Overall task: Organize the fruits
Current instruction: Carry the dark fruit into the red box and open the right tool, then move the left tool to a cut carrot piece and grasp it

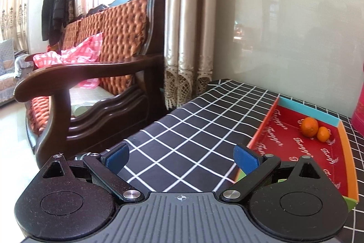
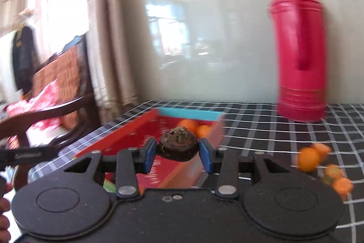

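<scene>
2 oranges [image 1: 312,129] sit touching in the far right corner of the red tray [image 1: 293,142], close to its teal far wall. The rest of the tray floor is bare.

Left gripper [image 1: 182,157]: jaws spread wide, nothing between the blue pads [image 1: 117,159]. It hovers over the checked tablecloth [image 1: 193,120], just left of the tray's near left corner. Open cloth runs ahead of it to the far wall. The table's left edge is near, and beyond it a wooden sofa [image 1: 91,74] armrest stands beside the table.

Right gripper [image 2: 177,155]: jaws clamped on a dark brown round fruit [image 2: 177,147] with a rough dried top, held between both pads, clear of the table. It hangs over the near part of the tray [image 2: 136,136], with the oranges [image 2: 193,126] seen past it at the far end. The view is motion-blurred.

Right of the tray: a cluster of small orange fruits [image 2: 323,165] lies loose on the cloth, near right; count unclear through blur, at least 4. A tall pink thermos [image 2: 300,49] stands far right, against the wall and well apart from the tray. Between the tray's right wall and the loose cluster is a strip of bare cloth.
</scene>
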### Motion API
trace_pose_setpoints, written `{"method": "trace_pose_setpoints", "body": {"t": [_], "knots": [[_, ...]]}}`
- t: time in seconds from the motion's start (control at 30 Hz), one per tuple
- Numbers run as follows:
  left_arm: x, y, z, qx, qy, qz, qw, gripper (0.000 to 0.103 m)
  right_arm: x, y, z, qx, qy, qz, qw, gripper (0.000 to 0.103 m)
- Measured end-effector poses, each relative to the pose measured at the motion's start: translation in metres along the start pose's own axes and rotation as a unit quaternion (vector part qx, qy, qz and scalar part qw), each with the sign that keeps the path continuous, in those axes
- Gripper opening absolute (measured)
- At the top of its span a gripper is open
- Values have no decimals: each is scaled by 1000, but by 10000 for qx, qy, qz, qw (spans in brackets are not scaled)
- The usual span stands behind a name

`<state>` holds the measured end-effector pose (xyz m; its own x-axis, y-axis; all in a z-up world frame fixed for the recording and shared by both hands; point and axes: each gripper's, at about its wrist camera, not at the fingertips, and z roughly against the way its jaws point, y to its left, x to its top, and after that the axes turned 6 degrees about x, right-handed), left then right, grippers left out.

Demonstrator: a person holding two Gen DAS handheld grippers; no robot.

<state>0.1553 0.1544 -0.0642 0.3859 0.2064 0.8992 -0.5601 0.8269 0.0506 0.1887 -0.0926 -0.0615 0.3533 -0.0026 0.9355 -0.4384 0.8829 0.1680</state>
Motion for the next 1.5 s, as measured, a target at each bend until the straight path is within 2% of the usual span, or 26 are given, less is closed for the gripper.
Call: {"method": "trace_pose_setpoints", "body": {"t": [0.2,0.37,0.4,0.47,0.5,0.53,0.63,0.7,0.83,0.93,1.07,1.17,1.27,1.4,1.5], "knots": [[0,13,-5,131,16,60,9999,98,-6,19,-22,79,311,236,9992,33],[0,19,-8,157,40,123,9998,98,-7,25,-23,35,335,265,9991,34],[0,19,-8,151,41,123,9998,98,-7,25,-22,39,330,279,9991,37],[0,17,-7,133,33,105,9999,98,-7,25,-21,41,321,287,9991,49],[-1,16,-7,126,25,89,9999,98,-7,26,-19,26,276,293,9992,60],[-1,15,-7,119,18,75,9999,98,-7,26,-16,20,222,316,9993,65],[-1,13,-5,92,2,53,9999,98,-4,26,-10,10,143,364,9992,65],[-1,11,-4,78,0,38,10000,98,-2,23,-6,-45,89,337,9994,69],[-1,3,0,0,-6,10,10000,98,1,15,5,-272,-42,300,9992,75],[-2,-9,6,-129,-55,-64,9999,98,2,5,15,-617,-143,283,9976,85],[-4,-37,20,-438,-220,-298,9984,98,-1,-14,31,-1227,-166,204,9921,91],[-7,-62,34,-752,-387,-511,9951,98,-4,-35,48,-1805,-178,24,9834,94],[-11,-89,50,-1122,-522,-720,9897,98,-9,-61,72,-2567,-293,-220,9658,97],[-22,-126,70,-1648,-580,-1050,9790,98,-16,-97,102,-3649,-371,-588,9285,97],[-32,-157,85,-2066,-585,-1322,9677,98,-22,-118,124,-4320,-417,-792,8974,97]]}}
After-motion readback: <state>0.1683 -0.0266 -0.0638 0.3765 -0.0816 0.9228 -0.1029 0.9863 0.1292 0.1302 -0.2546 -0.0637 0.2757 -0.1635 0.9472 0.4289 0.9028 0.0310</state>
